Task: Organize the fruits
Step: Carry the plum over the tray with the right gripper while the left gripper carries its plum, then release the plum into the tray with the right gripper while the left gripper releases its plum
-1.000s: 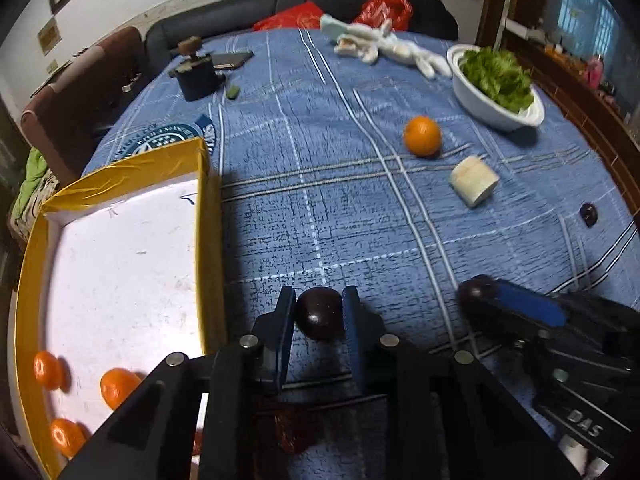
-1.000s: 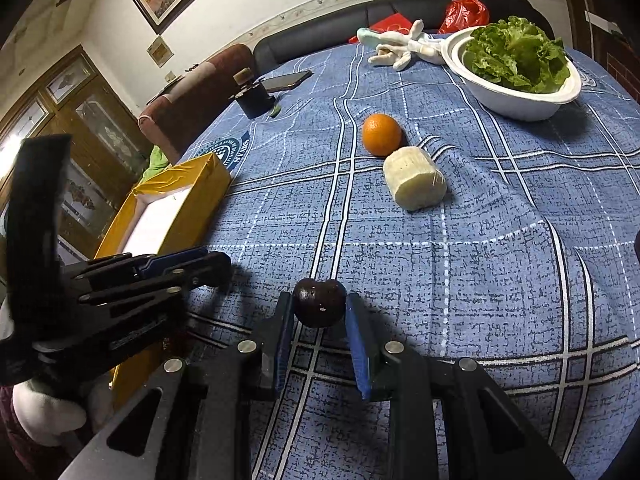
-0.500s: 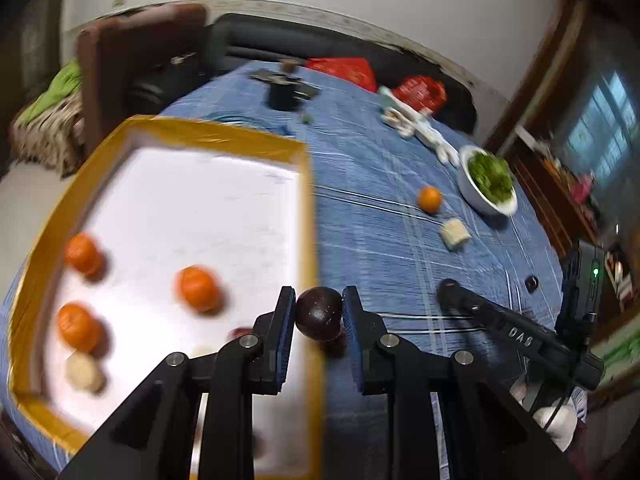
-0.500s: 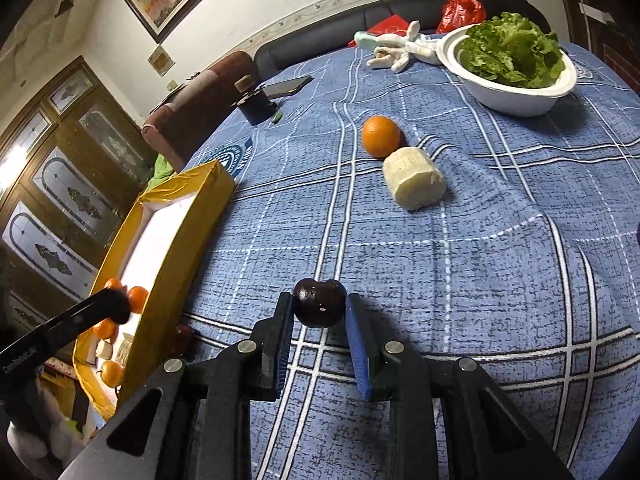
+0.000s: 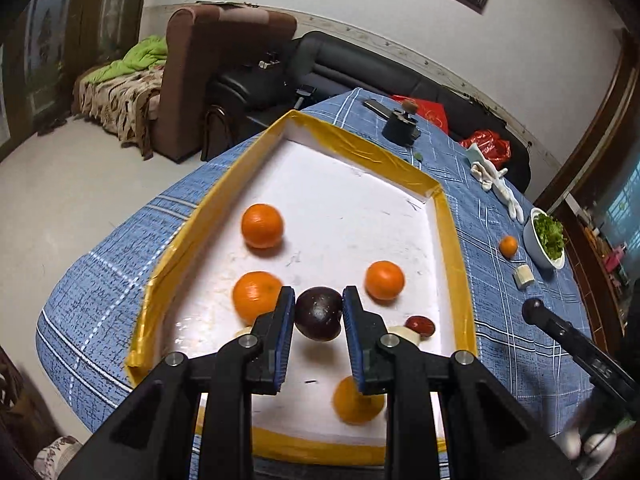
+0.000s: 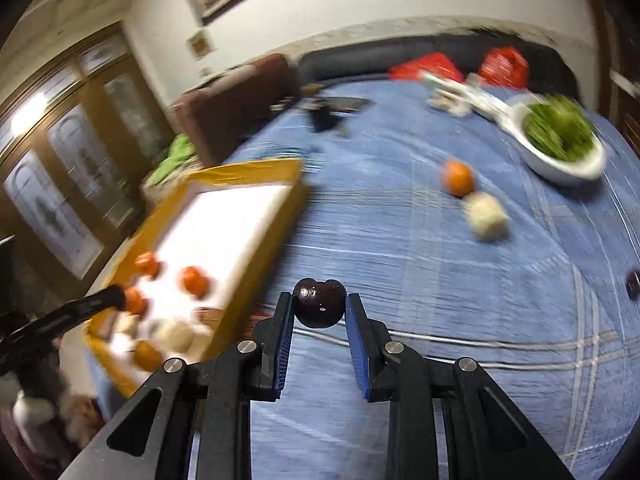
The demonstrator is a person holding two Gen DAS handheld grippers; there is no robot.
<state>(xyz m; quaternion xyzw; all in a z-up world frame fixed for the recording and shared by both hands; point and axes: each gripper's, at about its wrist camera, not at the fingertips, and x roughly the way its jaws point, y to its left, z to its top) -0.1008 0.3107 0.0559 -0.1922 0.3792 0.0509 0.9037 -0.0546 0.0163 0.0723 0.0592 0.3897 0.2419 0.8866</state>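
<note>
Plums (image 5: 319,314) clamped in both tools; L over tray (image 5: 448,216), R view blurry.

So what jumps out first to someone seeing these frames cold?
Each gripper pinches a dark plum: the left gripper holds its plum above the yellow-rimmed tray, the right gripper holds another plum over the blue checked tablecloth. Bright oranges dot the tray's white floor.

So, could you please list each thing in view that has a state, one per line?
left gripper: shut on a dark plum, held above the tray
right gripper: shut on a second dark plum, over the tablecloth
yellow-rimmed tray: open, holding oranges
white bowl: filled with greens
lone orange: loose on the tablecloth
</note>
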